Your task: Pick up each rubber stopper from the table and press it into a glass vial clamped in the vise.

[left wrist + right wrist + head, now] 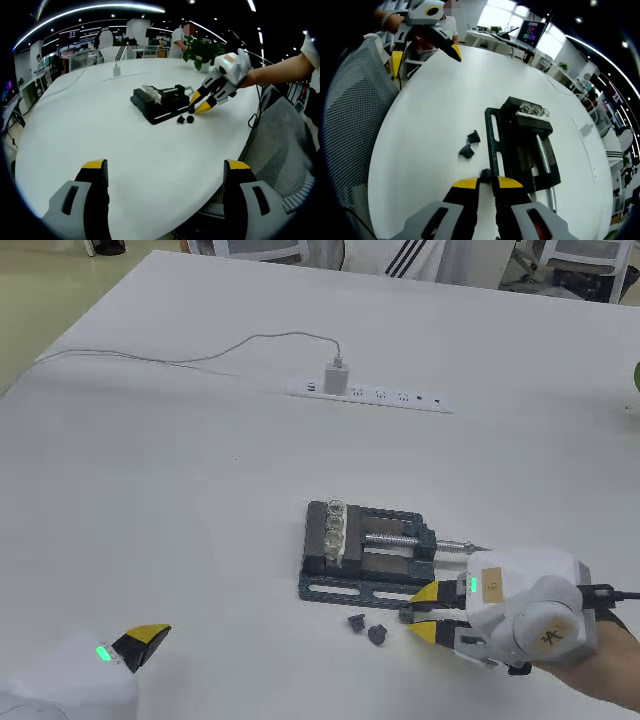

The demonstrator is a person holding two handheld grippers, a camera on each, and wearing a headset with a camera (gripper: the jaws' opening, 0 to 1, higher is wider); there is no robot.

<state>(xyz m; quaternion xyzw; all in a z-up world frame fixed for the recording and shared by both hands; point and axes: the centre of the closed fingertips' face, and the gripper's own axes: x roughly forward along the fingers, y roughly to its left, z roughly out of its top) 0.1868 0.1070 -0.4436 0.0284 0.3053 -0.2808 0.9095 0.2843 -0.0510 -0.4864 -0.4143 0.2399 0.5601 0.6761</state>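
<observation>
Stopper (pixel 486 173), dark rubber, in right tongs (pixel 487 180)

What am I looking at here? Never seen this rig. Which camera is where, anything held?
No robot: a person holds a two-jaw gripper in each hand. The head view comes from a headset; the other two from cameras riding on the grippers. On the white table sit a power strip, a black vise clamping glass vials, and two loose rubber stoppers. The left gripper is open and empty. The right gripper looks closed on a third stopper beside the vise.
</observation>
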